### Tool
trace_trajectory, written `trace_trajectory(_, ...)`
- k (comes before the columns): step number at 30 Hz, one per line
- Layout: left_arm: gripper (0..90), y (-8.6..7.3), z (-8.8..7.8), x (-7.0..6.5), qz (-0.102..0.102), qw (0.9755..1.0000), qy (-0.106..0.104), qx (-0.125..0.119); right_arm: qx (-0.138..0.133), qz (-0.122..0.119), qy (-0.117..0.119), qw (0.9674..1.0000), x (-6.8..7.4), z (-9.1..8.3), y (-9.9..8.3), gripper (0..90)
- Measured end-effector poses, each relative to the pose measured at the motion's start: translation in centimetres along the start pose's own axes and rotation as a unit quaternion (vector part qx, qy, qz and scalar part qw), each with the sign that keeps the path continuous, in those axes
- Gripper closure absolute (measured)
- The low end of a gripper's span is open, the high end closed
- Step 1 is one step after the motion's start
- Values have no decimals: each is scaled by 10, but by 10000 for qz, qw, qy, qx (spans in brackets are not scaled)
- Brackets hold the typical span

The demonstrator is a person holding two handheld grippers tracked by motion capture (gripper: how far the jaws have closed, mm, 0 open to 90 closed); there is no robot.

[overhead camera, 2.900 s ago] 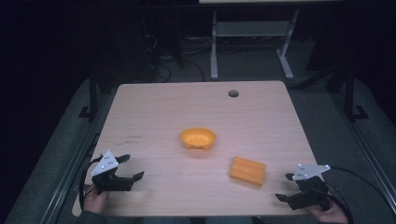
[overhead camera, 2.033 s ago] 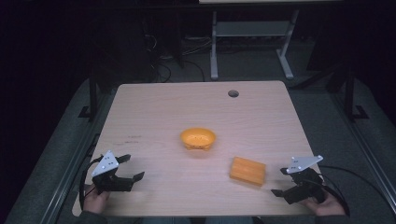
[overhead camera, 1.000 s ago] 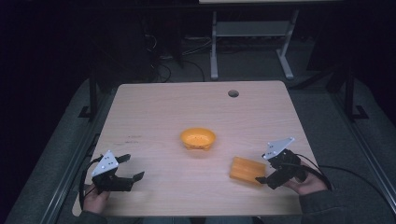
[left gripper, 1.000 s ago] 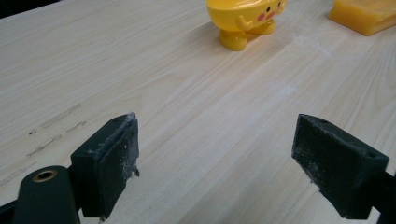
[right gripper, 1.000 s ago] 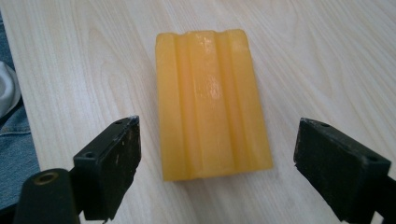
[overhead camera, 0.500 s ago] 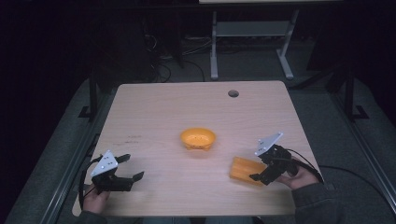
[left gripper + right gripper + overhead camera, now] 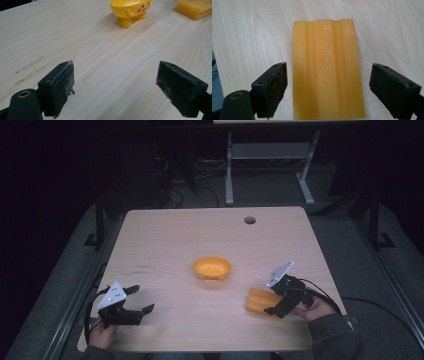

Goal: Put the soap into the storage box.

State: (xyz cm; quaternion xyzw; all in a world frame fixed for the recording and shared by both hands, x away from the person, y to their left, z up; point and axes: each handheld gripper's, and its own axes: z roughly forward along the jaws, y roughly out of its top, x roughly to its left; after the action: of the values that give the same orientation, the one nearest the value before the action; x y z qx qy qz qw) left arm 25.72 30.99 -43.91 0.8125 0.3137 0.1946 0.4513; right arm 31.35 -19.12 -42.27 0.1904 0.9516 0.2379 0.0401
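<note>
**Right hand-held gripper lined up over yellow block, grasp not closed**

Right hand-held gripper (image 7: pixel 274 302) sits at the near-right part of the tabletop (image 7: pixel 165 240), jaws spread wide. In the right gripper view the yellow block (image 7: pixel 328 67) lies flat between the two black pads (image 7: pixel 270 92), long axis pointing away from the camera, grooves running lengthwise. Pads flank it on both sides; left pad is just beside the block edge, right pad stands apart. No contact that I can tell.

Left hand-held gripper (image 7: pixel 136 301) rests at the near-left corner, jaws also spread, nothing between them. Its view looks across bare wood toward the yellow bowl (image 7: pixel 130 10), which has a cartoon face and small feet, with the block at the far right.

In the high view the bowl (image 7: pixel 212 268) stands mid-tabletop, the block (image 7: pixel 258 300) to its right and nearer the person, apart from it.

Step in hand, as I judge it: pre-grasp on the block. Next move calls for centring so both pads meet the long sides evenly, then closing. An off-centre squeeze could skew or slide the block.
</note>
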Motion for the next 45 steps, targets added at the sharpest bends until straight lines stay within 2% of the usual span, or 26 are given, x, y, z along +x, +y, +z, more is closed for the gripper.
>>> trace_trajectory(8,143,0,0,0,2,10000,-8,-1,47,97,81,9999,-2,7,0,142)
trace_trajectory(9,143,0,0,0,-6,10000,-6,-17,52,179,133,9997,-3,10,-1,142)
trace_trajectory(11,143,0,0,0,-4,10000,-6,-13,77,194,88,9997,-3,12,-2,142)
trace_trajectory(28,143,0,0,0,-8,10000,-18,-16,409,59,119,9991,-1,36,4,150)
trace_trajectory(32,143,0,0,0,-9,10000,-17,-28,400,36,76,9992,-1,37,5,179)
trace_trajectory(45,143,0,0,0,4,10000,-29,-21,456,-41,-3,9990,1,37,6,188)
